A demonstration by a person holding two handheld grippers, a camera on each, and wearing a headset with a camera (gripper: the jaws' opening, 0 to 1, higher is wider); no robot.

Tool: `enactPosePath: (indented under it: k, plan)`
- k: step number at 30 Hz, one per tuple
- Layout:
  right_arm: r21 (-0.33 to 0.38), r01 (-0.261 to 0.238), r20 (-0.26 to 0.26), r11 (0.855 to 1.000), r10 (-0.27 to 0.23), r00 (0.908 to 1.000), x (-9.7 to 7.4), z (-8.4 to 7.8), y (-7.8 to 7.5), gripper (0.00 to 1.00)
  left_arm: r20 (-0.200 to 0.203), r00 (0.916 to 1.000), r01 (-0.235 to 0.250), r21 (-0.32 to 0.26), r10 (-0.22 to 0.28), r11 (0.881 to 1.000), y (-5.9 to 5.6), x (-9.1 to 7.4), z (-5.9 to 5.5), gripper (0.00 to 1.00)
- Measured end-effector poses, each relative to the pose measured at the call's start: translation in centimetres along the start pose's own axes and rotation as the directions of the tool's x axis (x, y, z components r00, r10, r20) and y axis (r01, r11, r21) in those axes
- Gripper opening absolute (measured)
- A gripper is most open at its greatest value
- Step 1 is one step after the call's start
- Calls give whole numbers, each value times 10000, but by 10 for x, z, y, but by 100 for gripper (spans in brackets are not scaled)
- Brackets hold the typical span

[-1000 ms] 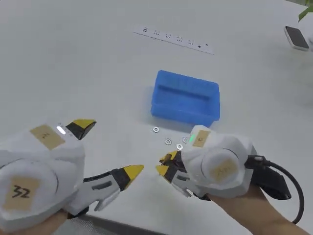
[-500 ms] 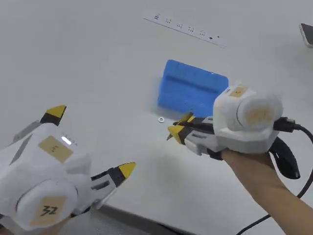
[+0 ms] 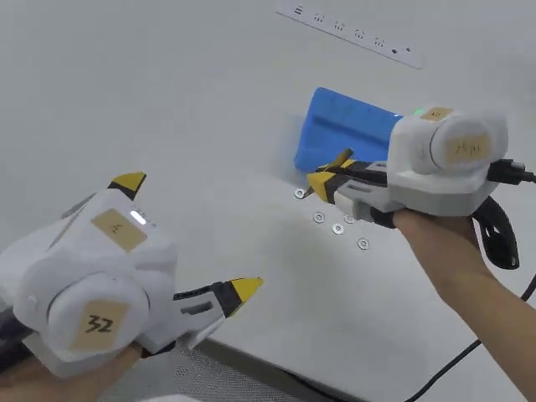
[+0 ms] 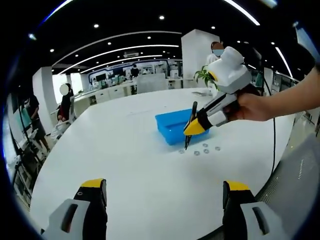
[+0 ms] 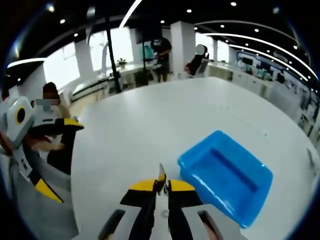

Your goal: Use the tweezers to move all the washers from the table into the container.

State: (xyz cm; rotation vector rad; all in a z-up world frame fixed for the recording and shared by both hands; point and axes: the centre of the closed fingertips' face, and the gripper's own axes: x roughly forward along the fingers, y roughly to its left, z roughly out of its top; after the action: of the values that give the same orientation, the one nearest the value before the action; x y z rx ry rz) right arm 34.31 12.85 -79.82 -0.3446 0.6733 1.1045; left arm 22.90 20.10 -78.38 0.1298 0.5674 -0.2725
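Now: R gripper fingers tight on tweezers (near washers); L gripper fingers wide apart, empty.

Bright, even ceiling light, soft shadows, slight motion blur, fisheye-warped edges.

the right claw, a second ago low and close to the left claw, has risen and moved beside the blue container, its tweezers tip now near the washers.
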Motion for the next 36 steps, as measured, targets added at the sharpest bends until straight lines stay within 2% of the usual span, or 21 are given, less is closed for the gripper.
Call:
enactPosePath:
  k: [1, 5, 12, 15, 17, 18, 26, 34, 36]
  plan:
    - [19, -18, -38, 10000, 18, 10000, 1, -1, -1, 5, -93, 10000, 27, -8, -27, 10000, -1, 0, -2, 99]
    - [-73, -29, -148, 10000, 28, 9999, 4, -4, -1, 5, -82, 9999, 97, 145, -96, 9998, -3, 1, -2, 99]
    - [-153, -88, -158, 9998, 86, 9998, 10, -2, 0, 5, -146, 9999, 88, 69, -87, 9999, -2, 1, -3, 99]
    - [-516, 73, -379, 9986, -93, 9992, 14, -6, -1, 5, -167, 9998, 58, 130, -56, 9999, -1, 1, -4, 98]
    - [-637, -20, -536, 9980, -14, 9986, 16, -9, 2, 5, -206, 9997, 92, 145, -89, 9999, -2, 1, -4, 96]
    - [-719, 6, -373, 9974, -33, 9993, 16, -6, 2, 5, -215, 9997, 103, 133, -100, 9999, -2, 1, -4, 97]
    - [-375, 139, -254, 9992, -148, 9996, 19, -8, -2, 3, -311, 9994, 123, 136, -118, 9998, -2, 1, -6, 97]
    - [-591, 333, -496, 9977, -362, 9981, 16, -7, -1, 3, -306, 9995, 119, 166, -114, 9998, -2, 1, -6, 96]
    - [-331, 291, -207, 9990, -298, 9993, 11, 1, 1, 3, -333, 9994, 116, 186, -110, 9998, -2, 1, -6, 96]
